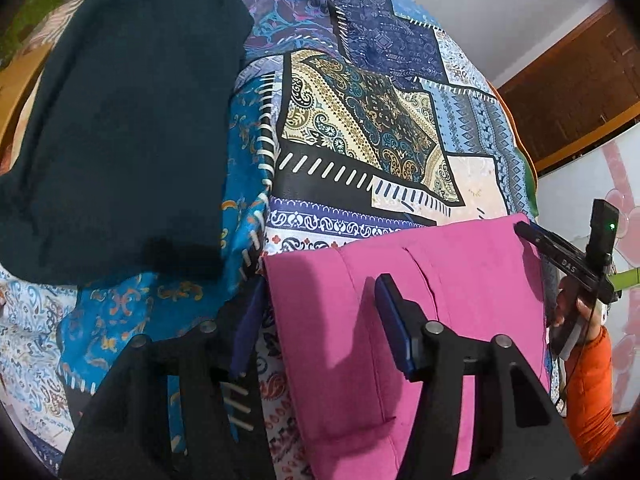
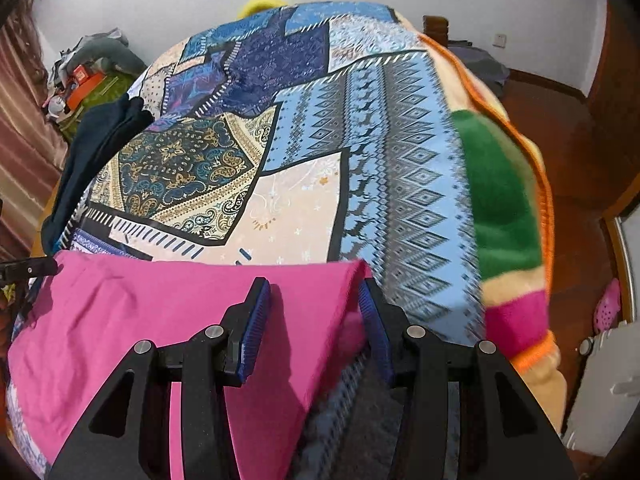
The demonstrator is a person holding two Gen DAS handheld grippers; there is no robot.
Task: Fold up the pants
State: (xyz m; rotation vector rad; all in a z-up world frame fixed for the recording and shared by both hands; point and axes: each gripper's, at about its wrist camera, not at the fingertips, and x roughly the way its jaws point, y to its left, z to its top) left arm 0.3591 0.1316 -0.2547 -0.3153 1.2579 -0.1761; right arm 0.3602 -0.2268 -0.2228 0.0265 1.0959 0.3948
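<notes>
White walls and a wood floor (image 2: 560, 152) frame a bed covered by a patchwork-print bedspread (image 1: 360, 128), blue, cream and navy panels. Ahead of the right hand-held gripper and off to its right, a fleece blanket (image 2: 504, 208) with green, cream, pink and orange bands hangs over the bed's edge.

Dark folded garment (image 1: 120, 120): lies on the bedspread ahead and left of the left hand-held gripper, well apart from the pants; in the right wrist view only its edge shows, far left.

Pink pants (image 1: 420, 292): folded into a flat rectangle on the bedspread, directly under and ahead of both hand-held grippers. A seam line runs across the top layer.

Left hand-held gripper (image 1: 316, 320): jaws wide apart, straddling the pants' left edge. Its right finger sits over the pink cloth, its left finger over the bedspread just beside the edge. Nothing pinched.

Right hand-held gripper (image 2: 312, 320): jaws apart, straddling the pants' right corner, which slopes up between the blue pads (image 2: 256, 328). Cloth not clamped; whether the pads touch it, cannot tell.

From the left wrist view, the right hand-held gripper appears at the far right, at the pants' far corner, held by a hand (image 1: 576, 304) in an orange sleeve (image 1: 592, 392).
</notes>
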